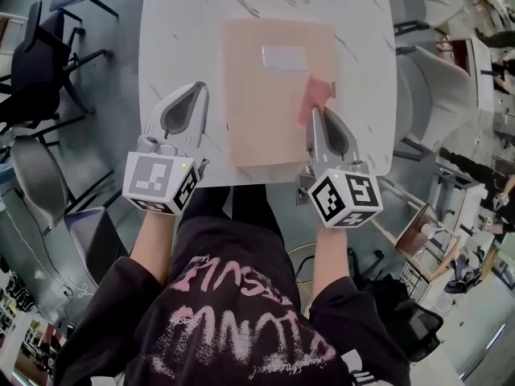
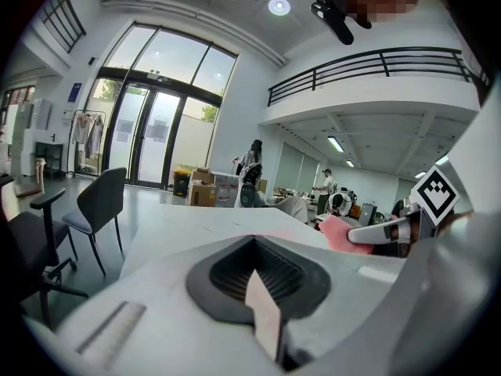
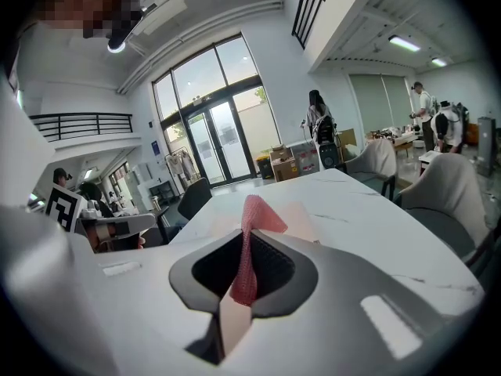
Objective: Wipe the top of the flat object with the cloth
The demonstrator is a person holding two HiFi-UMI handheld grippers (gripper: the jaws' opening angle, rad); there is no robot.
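The flat object [image 1: 273, 95] is a beige folder with a white label [image 1: 284, 57], lying on the white marble table [image 1: 177, 39]. My right gripper [image 1: 322, 112] rests over the folder's right side, shut on a pink cloth [image 1: 315, 99]. In the right gripper view the cloth [image 3: 258, 214] stands up from between the jaws [image 3: 244, 269], with the folder [image 3: 304, 212] beyond it. My left gripper [image 1: 195, 92] lies on the bare table to the left of the folder, shut with nothing in it. The left gripper view [image 2: 258, 276] shows the cloth [image 2: 338, 233] off to the right.
Dark office chairs [image 1: 40, 63] stand left of the table and grey padded chairs [image 1: 434, 95] to its right. The table's near edge runs just under both grippers, against the person's body. People and boxes [image 2: 205, 190] are far off across the room.
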